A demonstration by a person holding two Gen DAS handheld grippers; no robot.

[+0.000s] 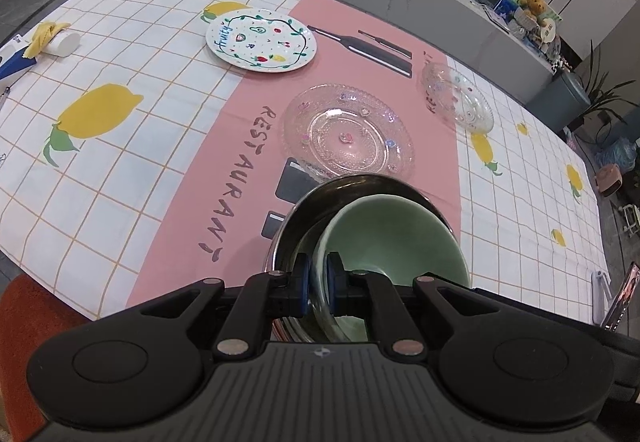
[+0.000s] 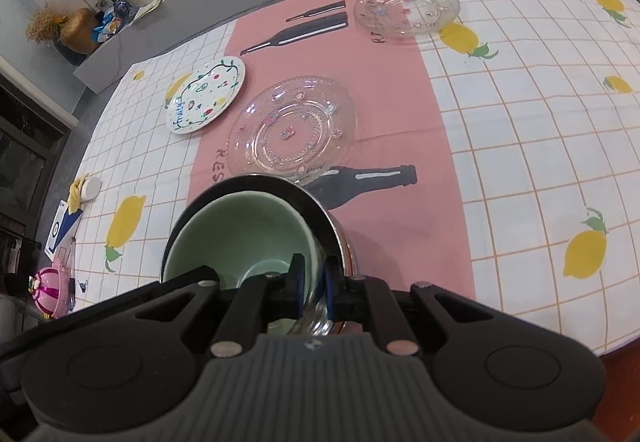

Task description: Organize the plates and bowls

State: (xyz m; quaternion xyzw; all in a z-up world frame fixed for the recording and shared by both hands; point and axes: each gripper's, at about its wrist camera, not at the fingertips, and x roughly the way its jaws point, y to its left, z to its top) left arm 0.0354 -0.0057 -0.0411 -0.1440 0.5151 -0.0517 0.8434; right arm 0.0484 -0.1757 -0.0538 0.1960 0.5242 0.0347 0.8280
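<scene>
Stainless steel bowl (image 1: pixel 292 238) with a pale green bowl (image 1: pixel 384 238) nested inside it, gripped from two sides above a pink-and-white tablecloth (image 1: pixel 120 145) printed with lemons. Left gripper (image 1: pixel 317 284): its blue-padded fingers (image 1: pixel 303 282) are drawn almost together and pinch the near rims of both bowls, one finger outside the steel wall, the other inside the green bowl. Right gripper (image 2: pixel 313 288): same narrow closure, one finger (image 2: pixel 297 284) inside the green bowl (image 2: pixel 240 234) and the other against the outer wall of the steel bowl (image 2: pixel 320 209), so that the rims are clamped between the pads. Whether the bowls rest on the cloth or hang just above it cannot be told. Just beyond the nested bowls, on the pink centre strip, lies a large clear glass plate (image 1: pixel 348 133) with small coloured decorations; its near edge is hidden behind the steel rim. Farther off, a smaller glass dish (image 1: pixel 458 97) sits at the border of pink and white, well apart from the large plate. A white ceramic plate (image 1: pixel 261 40) painted with fruit and a green vine lies on the far side of the cloth.
</scene>
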